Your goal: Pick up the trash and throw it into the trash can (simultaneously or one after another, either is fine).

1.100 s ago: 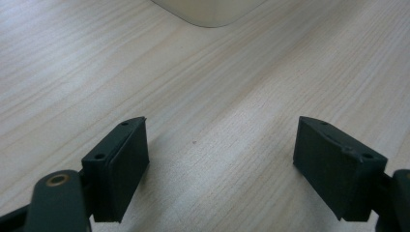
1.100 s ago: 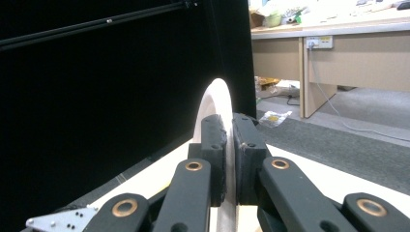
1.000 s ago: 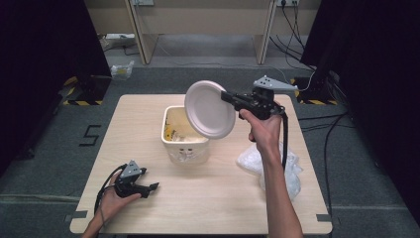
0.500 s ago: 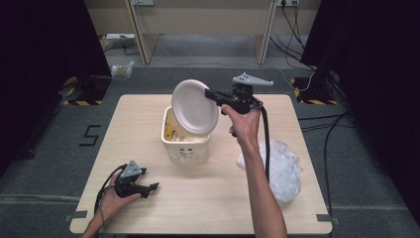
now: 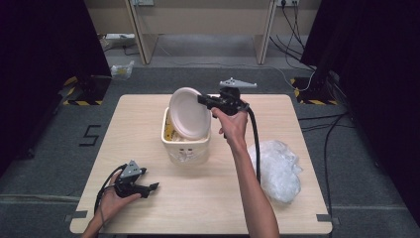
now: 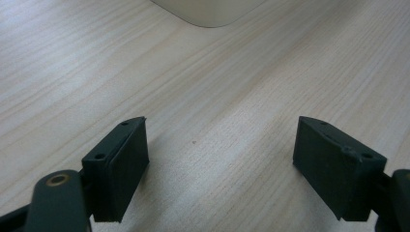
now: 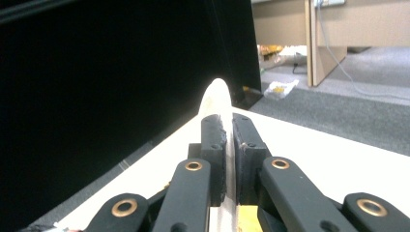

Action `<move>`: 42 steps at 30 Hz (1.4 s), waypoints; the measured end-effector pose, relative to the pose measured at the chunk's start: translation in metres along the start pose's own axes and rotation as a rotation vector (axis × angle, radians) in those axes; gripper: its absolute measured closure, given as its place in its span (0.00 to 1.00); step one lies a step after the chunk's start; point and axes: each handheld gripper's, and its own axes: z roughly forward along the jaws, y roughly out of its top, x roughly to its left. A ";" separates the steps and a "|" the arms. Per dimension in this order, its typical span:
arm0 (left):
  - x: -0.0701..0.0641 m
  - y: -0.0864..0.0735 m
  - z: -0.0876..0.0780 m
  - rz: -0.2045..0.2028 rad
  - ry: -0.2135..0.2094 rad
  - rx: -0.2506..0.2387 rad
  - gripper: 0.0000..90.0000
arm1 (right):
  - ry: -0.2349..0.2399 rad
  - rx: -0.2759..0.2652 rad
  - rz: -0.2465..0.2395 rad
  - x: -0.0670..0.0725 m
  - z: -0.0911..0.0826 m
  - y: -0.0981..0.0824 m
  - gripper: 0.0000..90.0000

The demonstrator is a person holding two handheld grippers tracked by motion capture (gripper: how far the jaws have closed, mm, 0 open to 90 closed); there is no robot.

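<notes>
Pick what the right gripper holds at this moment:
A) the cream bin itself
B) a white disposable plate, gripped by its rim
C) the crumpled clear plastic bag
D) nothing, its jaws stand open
B: the right gripper is clamped on the rim of the white plate, tilted over the cream bin; the right gripper view shows the plate's edge pinched between its jaws.

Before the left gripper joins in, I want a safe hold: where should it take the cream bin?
Probably the cream bin's near-left rim, from above, one jaw inside the wall. The body looks too wide to span; the white plate, clamped by the right gripper, is tilted over the rest of the opening.
</notes>
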 end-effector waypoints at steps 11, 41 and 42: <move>0.000 0.000 0.000 0.003 -0.002 -0.001 0.22 | 0.004 0.108 0.022 -0.009 0.025 -0.019 0.95; 0.000 0.000 -0.001 0.005 -0.002 -0.001 0.23 | -0.150 0.170 -0.092 0.000 -0.041 -0.007 0.39; 0.000 0.000 -0.001 0.005 -0.002 0.000 0.23 | -0.165 0.168 -0.097 0.001 -0.048 -0.008 0.36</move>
